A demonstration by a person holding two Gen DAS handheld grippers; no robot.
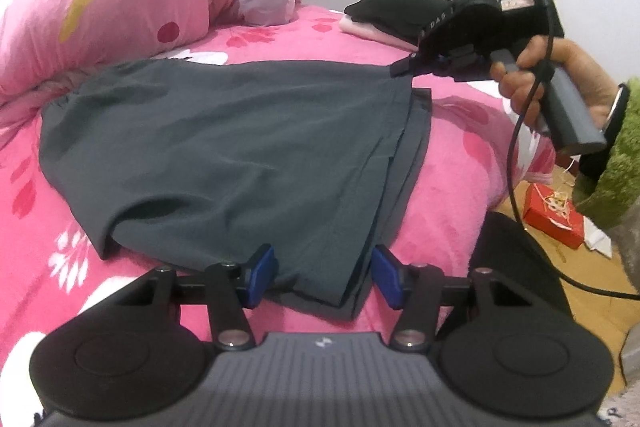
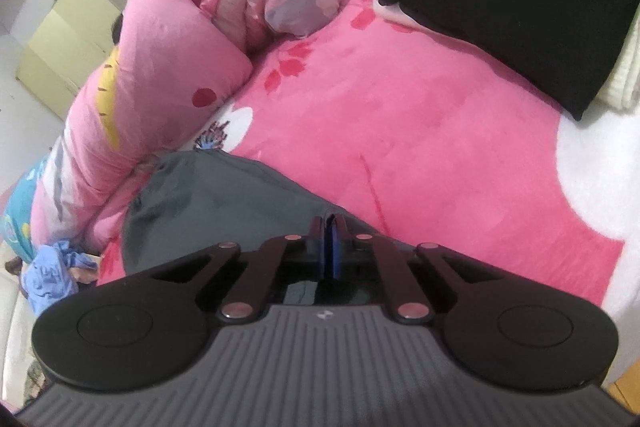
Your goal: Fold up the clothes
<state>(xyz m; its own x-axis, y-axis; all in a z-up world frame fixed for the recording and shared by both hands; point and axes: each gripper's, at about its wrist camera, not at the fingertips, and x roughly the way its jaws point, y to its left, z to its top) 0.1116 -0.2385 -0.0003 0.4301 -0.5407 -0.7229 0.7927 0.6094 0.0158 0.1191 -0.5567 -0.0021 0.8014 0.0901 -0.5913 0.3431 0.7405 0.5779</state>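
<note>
Left wrist view shows dark grey shorts (image 1: 224,155) folded double, edges stacked.

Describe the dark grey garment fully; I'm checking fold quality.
The dark grey garment looks like thin, smooth fabric, apparently shorts. It lies folded over itself on the pink blanket, lower layers peeking out along the right edge. The right hand-held gripper pinches its far corner; the open left hand-held gripper straddles its near corner. Its far end meets the pink duvet.

Shorts (image 1: 224,147) lie on the bed (image 1: 460,163), quilt (image 1: 132,7) behind and left of them, folded stack (image 1: 384,15) behind right, box (image 1: 554,215) on the floor right
</note>
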